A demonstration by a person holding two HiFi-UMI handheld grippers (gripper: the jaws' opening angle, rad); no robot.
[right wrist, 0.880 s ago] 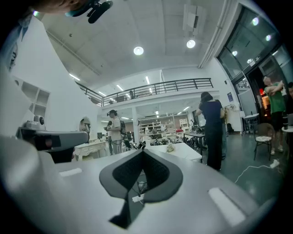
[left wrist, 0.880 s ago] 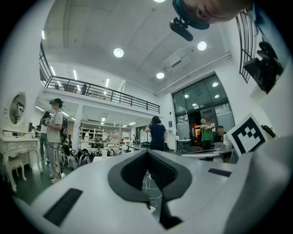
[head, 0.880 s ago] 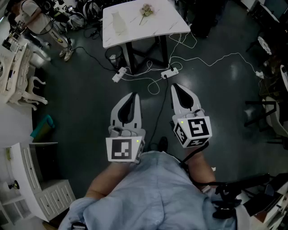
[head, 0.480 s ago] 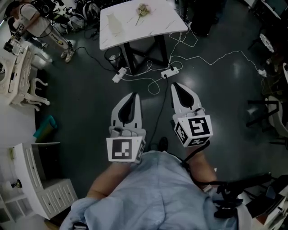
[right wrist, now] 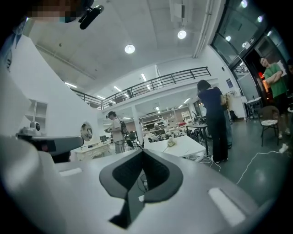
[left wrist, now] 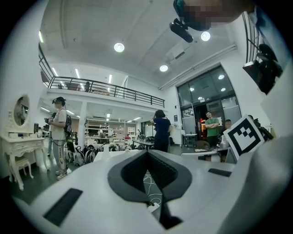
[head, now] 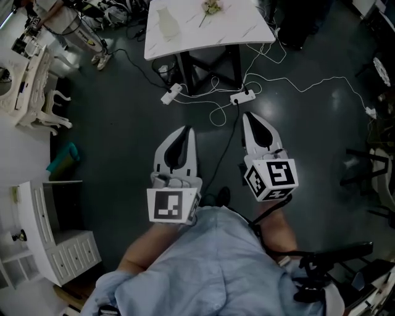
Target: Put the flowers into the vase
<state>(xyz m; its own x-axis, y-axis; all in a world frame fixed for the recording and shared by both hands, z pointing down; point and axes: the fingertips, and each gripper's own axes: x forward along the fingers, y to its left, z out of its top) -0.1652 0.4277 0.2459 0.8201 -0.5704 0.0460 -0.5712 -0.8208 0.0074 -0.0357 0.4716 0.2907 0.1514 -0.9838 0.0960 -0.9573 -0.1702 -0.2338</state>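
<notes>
Left gripper and right gripper, both clenched and empty.
Flowers lie on the table, well ahead of both; vase stands toward the left gripper's side.

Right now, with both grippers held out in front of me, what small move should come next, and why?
Probably a step forward toward the table. The flowers and the vase are on it, far ahead of where you stand. The left gripper and the right gripper are both shut and empty, so nothing looks reachable until you are closer.
</notes>
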